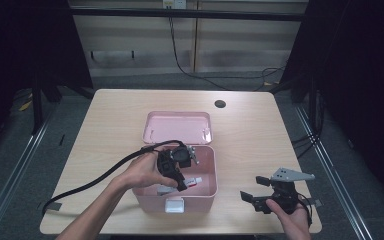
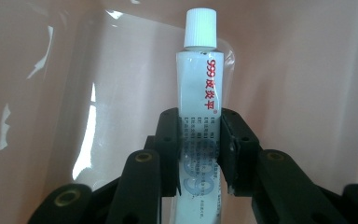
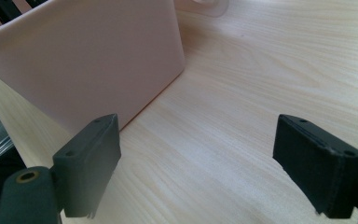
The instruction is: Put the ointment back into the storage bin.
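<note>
Gripping a white screw-capped ointment tube (image 2: 199,98) inside the open pink plastic box (image 1: 207,192) near the table's front edge, the left gripper (image 2: 199,154) seemed mid-task, while the right gripper (image 3: 214,163) waited wide open, empty

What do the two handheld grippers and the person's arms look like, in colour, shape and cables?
Both are black. The left gripper trails a thick black cable across the table. The right gripper carries a grey three-cornered plate on top. Each claw has two blocky black jaws with small screw holes and brass-coloured pivots. The forearms are bare, with no sleeves in view.
</note>
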`<action>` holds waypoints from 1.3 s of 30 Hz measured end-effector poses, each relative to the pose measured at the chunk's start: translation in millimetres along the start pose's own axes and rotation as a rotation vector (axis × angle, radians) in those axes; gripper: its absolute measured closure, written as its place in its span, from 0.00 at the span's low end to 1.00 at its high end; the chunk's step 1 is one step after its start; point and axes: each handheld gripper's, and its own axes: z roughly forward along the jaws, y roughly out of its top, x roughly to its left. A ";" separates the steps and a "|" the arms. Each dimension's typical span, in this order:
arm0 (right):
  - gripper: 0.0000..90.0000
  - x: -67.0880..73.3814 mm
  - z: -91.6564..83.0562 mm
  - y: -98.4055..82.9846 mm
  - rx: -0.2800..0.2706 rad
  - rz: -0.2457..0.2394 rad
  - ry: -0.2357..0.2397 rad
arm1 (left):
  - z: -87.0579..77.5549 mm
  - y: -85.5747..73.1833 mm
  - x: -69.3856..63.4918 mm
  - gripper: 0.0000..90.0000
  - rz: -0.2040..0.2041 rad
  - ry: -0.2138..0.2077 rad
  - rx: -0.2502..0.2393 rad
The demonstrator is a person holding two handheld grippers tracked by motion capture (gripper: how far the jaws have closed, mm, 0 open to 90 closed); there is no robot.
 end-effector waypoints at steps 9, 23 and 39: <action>0.16 0.4 -0.3 0.1 -0.003 -0.003 0.001 | 10.2 0.3 4.3 0.79 0.001 -0.001 0.016; 0.16 0.5 -0.2 0.1 0.001 -0.002 -0.001 | 28.0 0.6 5.5 0.79 0.009 -0.059 0.070; 0.16 1.1 -0.2 0.4 0.000 -0.005 0.001 | 45.0 -0.3 6.9 0.78 0.035 -0.134 0.114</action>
